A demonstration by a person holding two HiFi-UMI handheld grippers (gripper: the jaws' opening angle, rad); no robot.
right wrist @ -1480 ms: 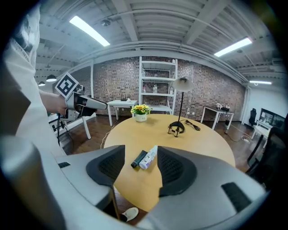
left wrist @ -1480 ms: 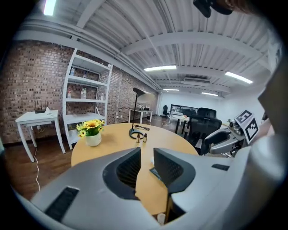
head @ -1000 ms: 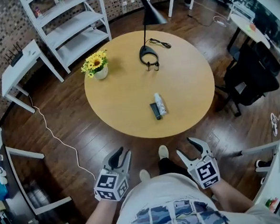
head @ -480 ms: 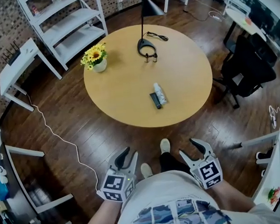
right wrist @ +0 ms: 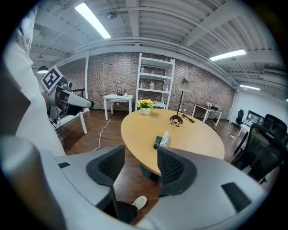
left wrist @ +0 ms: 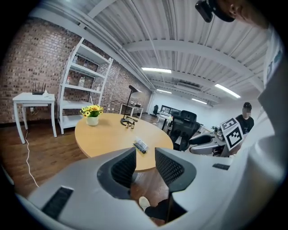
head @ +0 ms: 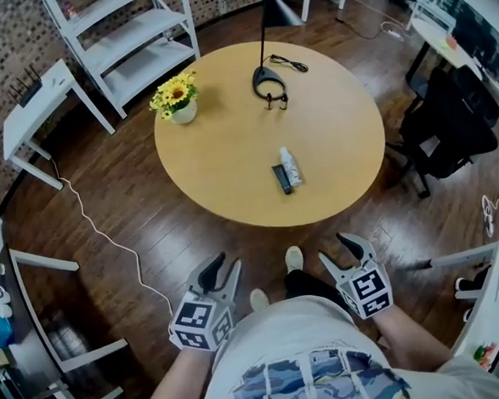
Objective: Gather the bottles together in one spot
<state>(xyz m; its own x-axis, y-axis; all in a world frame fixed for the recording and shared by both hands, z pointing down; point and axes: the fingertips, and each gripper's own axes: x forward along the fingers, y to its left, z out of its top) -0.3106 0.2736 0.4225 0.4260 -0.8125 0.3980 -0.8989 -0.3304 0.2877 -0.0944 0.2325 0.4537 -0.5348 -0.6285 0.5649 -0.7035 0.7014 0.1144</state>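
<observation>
Near the near edge of the round tabletop (head: 222, 166), a little right of its middle, lie the two bottles side by side and touching: a white bottle (head: 291, 166) on the right and a shorter dark bottle (head: 280, 180) on the left, both flat on the wood with their long sides running from the near edge toward the far one. At the far left edge stands a pot of yellow flowers (head: 177, 100). Close to the far edge sits the ring-shaped base of a black lamp (head: 268, 84), with its cable trailing toward the far right edge. Both claws hang over the dark wooden floor (head: 150, 235) short of the near edge, well apart from the bottles and from each other, on either side of the person's shoes (head: 294, 259). The left claw (head: 224, 269) has just been opening. Its jaws stand a narrow gap apart with nothing between them, only floor and a shoe showing through the gap in the left gripper view. The right claw (head: 337, 249) has its jaws wider apart and is likewise empty. In the right gripper view the bottles show beyond its jaws on the tabletop, not between them.
</observation>
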